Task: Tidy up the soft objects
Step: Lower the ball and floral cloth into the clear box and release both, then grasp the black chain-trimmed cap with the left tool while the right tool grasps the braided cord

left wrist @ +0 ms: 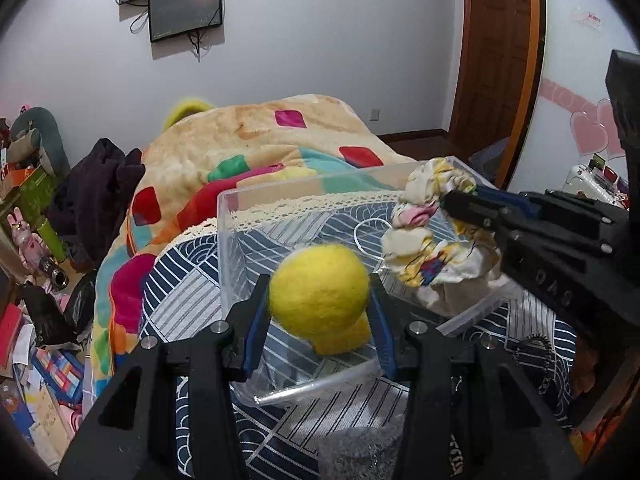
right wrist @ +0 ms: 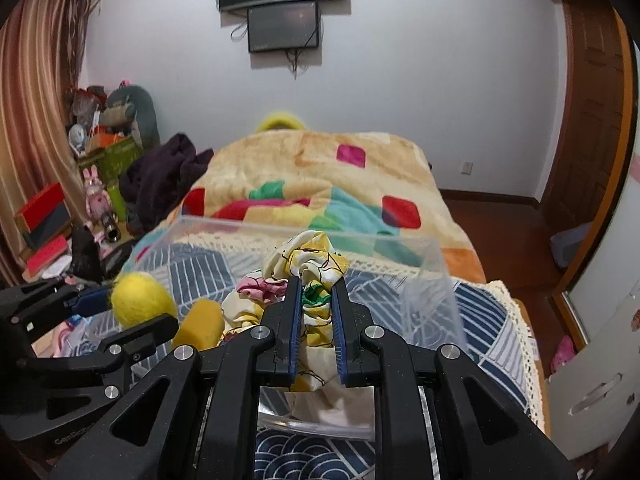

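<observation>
honestly i was about midway when this was taken, nothing dropped in yet as far as i could tell. the left gripper (left wrist: 320, 300) was clamped on the yellow felt toy (left wrist: 320, 294), dead centre of its view, hanging over the near wall of the clear plastic bin (left wrist: 228, 240). the right gripper (right wrist: 316, 292) was pinched tight on the printed cloth bundle (right wrist: 308, 258), mid-frame, held above the bin's right side. the bin floor looked bare, just the blue patterned bedcover (left wrist: 188, 276) showing through. both items still needed releasing inside, i reckoned.
</observation>
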The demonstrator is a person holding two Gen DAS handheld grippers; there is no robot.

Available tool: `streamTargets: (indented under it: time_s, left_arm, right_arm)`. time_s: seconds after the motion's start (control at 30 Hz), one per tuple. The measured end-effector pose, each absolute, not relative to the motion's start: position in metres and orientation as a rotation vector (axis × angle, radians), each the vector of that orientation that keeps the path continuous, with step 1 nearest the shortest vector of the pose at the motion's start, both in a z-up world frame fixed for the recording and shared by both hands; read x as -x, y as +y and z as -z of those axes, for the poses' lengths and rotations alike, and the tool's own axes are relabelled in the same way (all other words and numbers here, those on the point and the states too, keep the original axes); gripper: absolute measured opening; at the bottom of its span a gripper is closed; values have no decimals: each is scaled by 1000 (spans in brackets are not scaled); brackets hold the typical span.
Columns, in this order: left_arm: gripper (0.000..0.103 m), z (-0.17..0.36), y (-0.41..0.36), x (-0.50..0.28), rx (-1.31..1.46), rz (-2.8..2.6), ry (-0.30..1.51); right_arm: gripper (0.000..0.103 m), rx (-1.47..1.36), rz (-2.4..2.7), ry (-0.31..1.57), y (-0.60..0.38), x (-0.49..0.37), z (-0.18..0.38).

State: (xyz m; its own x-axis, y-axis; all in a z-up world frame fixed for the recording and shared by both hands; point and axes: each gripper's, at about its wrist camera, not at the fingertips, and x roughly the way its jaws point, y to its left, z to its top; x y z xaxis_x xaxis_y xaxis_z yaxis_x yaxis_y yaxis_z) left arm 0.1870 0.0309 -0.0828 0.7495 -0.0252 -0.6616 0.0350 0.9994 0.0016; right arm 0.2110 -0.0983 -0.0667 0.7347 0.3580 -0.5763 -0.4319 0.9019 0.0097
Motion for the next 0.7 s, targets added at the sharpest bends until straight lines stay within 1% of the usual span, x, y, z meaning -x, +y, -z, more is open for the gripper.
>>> streamTargets:
  time_s: [0.23,0.3,0.4,0.47,0.5,0.57,0.63,0.7]
  left_arm:
    - [46,87,31,-189,-3,49,745]
    - [47,87,31,-188,2,54,748]
    - [55,86,30,-186,3,59,745]
    - [64,85,31,-184,3,59,738]
    - [64,84,31,-183,2,60,734]
    - [64,82,31,-180,-2,62,730]
    - [65,78,30,-176,-2,68,726]
    - [67,73,29,-170,-4,72,710]
  right_arm:
    - [13,170,-471,663,-91,-215,75]
    - [15,177,-474,672,-90,-213,75]
    - [21,184,-490,684,-90,-212,76]
    - [28,188,-492,684,-92,-209,75]
    - [30,186,-493,686,-91,-209,75]
    - [39,185,-492,682,-96,-207,72]
    - [43,181,-490,674,-98,-205,69]
    - [44,175,-495,665,-103,-202,64]
